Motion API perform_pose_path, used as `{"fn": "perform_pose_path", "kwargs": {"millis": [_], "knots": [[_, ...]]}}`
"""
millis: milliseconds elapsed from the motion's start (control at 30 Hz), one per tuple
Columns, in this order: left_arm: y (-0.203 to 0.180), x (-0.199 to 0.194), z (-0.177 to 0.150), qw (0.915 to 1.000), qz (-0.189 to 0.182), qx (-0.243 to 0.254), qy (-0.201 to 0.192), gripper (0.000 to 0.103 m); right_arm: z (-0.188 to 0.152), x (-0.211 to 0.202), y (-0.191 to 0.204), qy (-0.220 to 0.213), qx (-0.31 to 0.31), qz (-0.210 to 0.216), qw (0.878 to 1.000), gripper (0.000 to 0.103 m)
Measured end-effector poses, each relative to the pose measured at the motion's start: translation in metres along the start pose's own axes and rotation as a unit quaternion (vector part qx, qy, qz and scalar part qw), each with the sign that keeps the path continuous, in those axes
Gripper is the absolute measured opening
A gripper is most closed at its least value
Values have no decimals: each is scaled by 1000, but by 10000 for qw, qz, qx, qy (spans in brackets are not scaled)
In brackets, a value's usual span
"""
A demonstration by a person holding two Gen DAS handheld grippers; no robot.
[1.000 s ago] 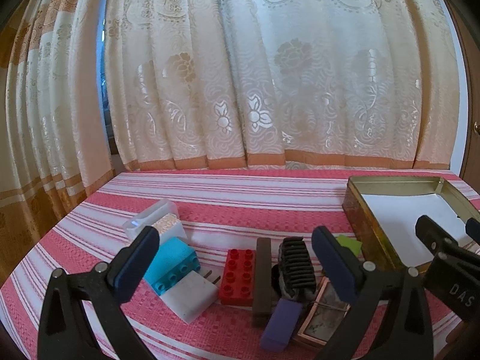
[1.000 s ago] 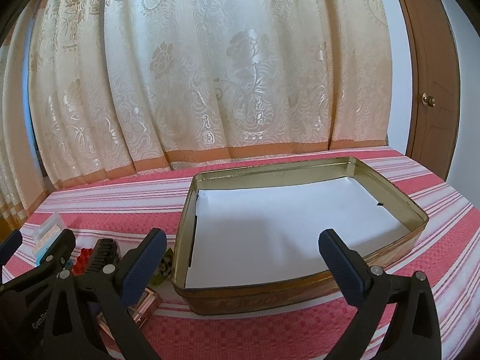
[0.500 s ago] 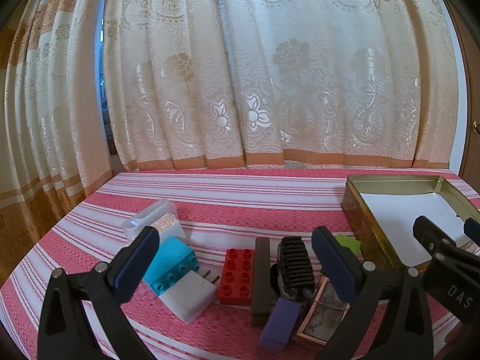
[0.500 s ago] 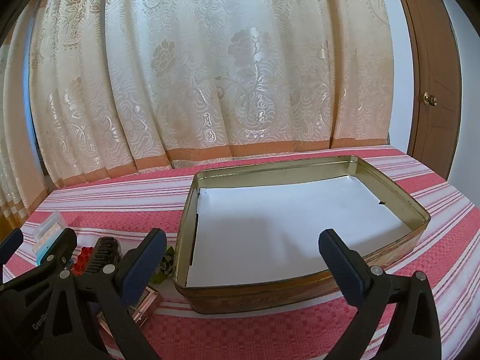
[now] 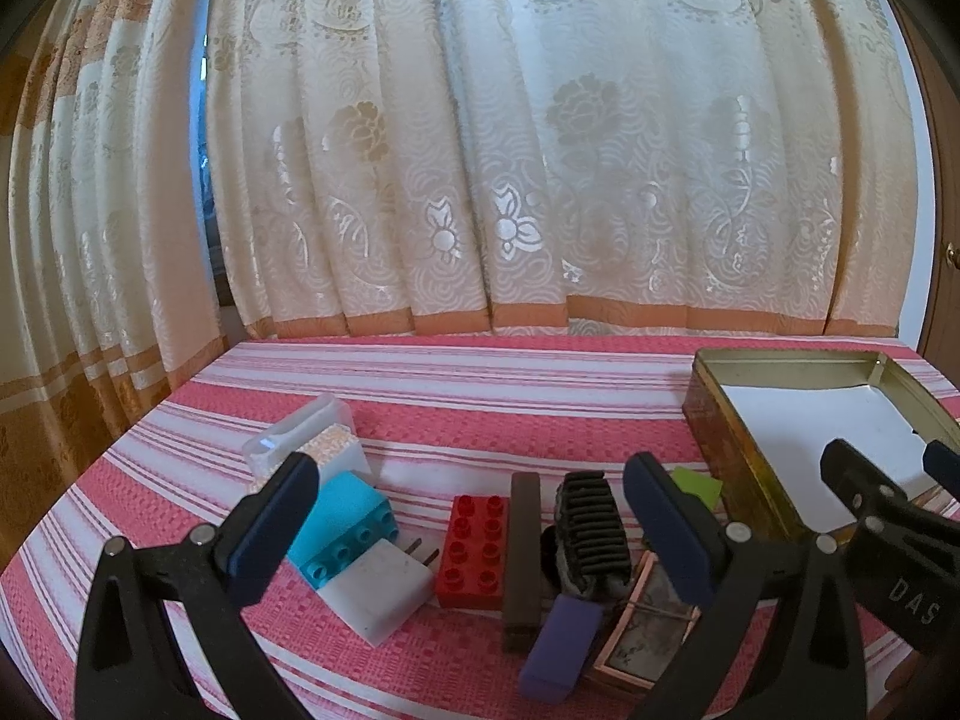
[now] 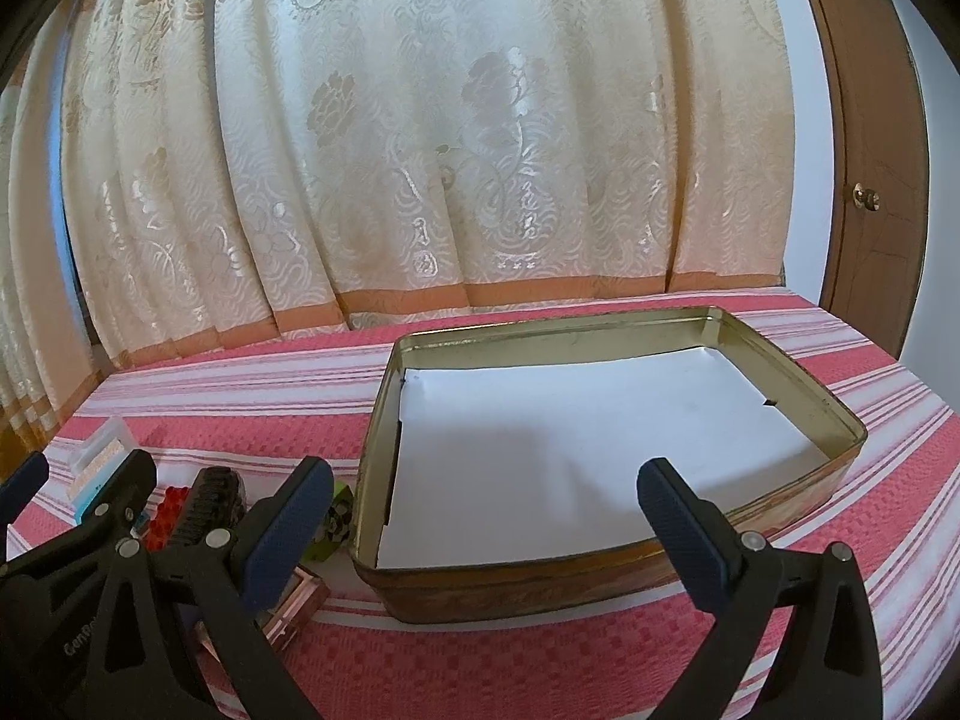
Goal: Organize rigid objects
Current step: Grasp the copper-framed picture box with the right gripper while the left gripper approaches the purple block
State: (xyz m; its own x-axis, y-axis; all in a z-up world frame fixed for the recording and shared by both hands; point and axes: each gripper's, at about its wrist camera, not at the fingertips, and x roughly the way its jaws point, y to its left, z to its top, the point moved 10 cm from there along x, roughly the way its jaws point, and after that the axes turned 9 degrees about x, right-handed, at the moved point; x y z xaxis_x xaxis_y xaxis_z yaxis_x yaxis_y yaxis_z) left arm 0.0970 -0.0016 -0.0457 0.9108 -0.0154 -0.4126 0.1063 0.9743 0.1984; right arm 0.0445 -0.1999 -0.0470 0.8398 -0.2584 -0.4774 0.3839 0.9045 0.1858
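Small rigid items lie in a cluster on the striped pink cloth: a clear box (image 5: 303,439), a cyan brick (image 5: 345,521), a white plug adapter (image 5: 384,591), a red brick (image 5: 474,549), a brown bar (image 5: 523,552), a black comb piece (image 5: 591,525), a purple block (image 5: 561,648) and a copper-framed tile (image 5: 645,630). My left gripper (image 5: 471,531) hovers open over them, holding nothing. A gold tin (image 6: 606,570) lined with white paper sits to the right. My right gripper (image 6: 486,519) is open in front of the tin's near wall, also with nothing in it.
A cream patterned curtain (image 5: 510,150) hangs behind the table's far edge. A brown door (image 6: 864,138) stands at the right. A green scrap (image 5: 699,483) lies between the cluster and the tin. The right gripper's body (image 5: 888,534) shows in the left wrist view.
Both views have shifted very slightly; the grippers stay open and no object has moved.
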Motion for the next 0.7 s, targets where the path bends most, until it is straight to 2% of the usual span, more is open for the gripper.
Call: {"fn": "perform_pose_path", "kwargs": {"millis": [400, 533, 700], "knots": [[8, -1, -7, 9998, -16, -138, 144, 103, -9, 3, 11, 232, -105, 329, 9991, 103], [19, -1, -17, 9992, -4, -200, 334, 103, -17, 6, 20, 422, -94, 627, 9971, 103], [48, -5, -37, 9969, 256, -276, 695, 103, -30, 5, 39, 695, -340, 1021, 9918, 102]]}}
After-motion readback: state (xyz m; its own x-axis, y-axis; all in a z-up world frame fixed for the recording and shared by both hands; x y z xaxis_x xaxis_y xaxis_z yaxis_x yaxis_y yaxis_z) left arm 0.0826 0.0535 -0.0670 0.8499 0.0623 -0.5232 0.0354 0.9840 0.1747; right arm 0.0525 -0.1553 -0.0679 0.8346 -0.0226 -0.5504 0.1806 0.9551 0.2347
